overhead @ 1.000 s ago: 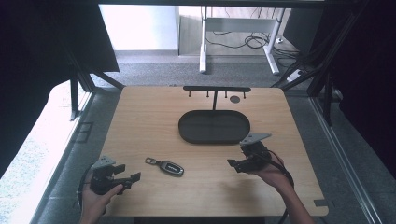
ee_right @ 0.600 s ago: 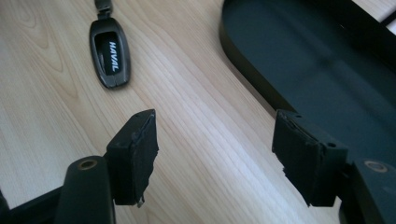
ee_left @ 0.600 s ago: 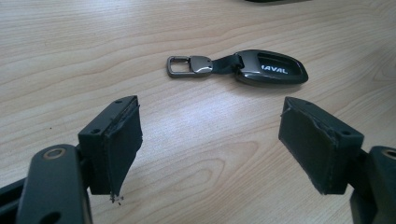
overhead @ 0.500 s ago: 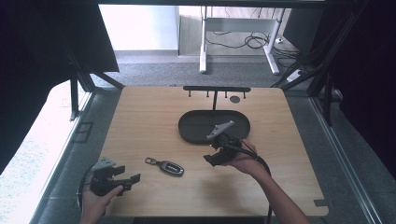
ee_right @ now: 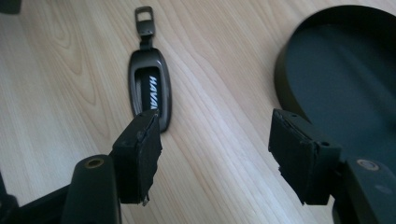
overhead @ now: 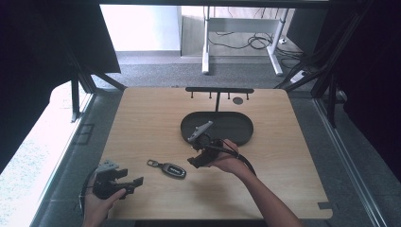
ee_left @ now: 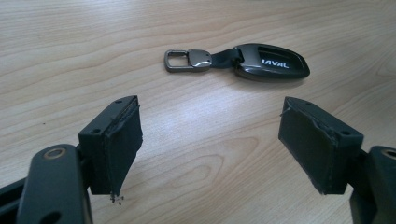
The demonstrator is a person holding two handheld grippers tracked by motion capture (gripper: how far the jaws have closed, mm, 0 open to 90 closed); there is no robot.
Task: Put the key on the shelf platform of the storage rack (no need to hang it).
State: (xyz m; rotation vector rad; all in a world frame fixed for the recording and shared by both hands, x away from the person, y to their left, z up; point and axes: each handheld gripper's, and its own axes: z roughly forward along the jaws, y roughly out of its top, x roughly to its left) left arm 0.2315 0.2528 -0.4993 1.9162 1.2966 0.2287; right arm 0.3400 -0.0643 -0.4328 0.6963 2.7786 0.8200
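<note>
The right tool, jaws apart and just been closing on nothing, nears the key fob. It should probably straddle the fob's body squarely before clamping. The left tool rests apart.

Both tongs are black, with worn rubber pads, a brass-coloured pivot screw, grey top plates and trailing black cables; forearms bare.

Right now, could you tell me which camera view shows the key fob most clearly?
The left gripper view: the key fob lies whole and unobstructed, with its metal ring and lettering sharp. The right gripper view shows it lengthwise, its near end hidden behind one pad. In the high view it is small, on the table.
</note>
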